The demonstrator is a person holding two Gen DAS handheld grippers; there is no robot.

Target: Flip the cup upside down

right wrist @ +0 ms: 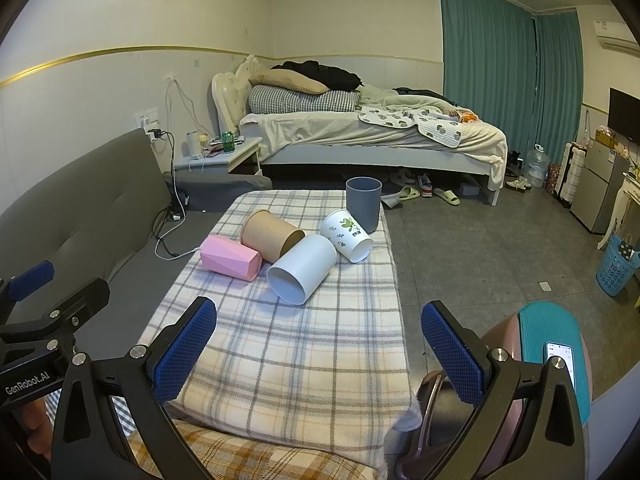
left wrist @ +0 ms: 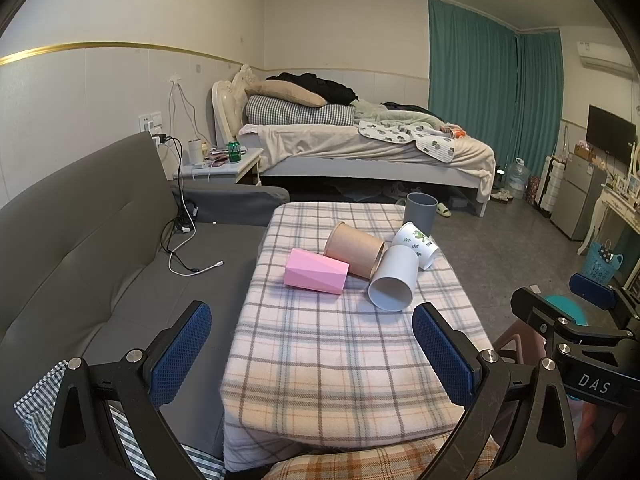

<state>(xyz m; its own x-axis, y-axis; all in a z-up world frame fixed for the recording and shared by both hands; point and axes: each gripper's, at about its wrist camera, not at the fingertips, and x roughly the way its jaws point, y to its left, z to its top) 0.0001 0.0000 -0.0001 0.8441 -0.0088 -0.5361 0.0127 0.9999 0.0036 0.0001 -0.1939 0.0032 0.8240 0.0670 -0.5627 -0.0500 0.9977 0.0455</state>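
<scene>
On the plaid-covered table (left wrist: 352, 364) (right wrist: 288, 360), five cups cluster toward the far half. A white cup (left wrist: 394, 278) (right wrist: 302, 274) lies on its side, mouth turned toward the cameras, nearest of the group. Touching it at ten o'clock lies a brown paper cup (left wrist: 354, 249) (right wrist: 272, 239), and at nine o'clock of that a pink faceted cup (left wrist: 316, 271) (right wrist: 231, 258), also on its side. At one o'clock of the white cup a leaf-printed cup (left wrist: 416, 244) (right wrist: 347, 235) lies tipped, with a grey cup (left wrist: 419, 211) (right wrist: 363, 202) standing upright just beyond it at twelve. Both the left gripper (left wrist: 312, 356) and right gripper (right wrist: 319, 354) hang near the table's close edge, jaws spread wide, holding nothing. A grey sofa (left wrist: 100, 248) (right wrist: 80, 208) sits at nine o'clock.
</scene>
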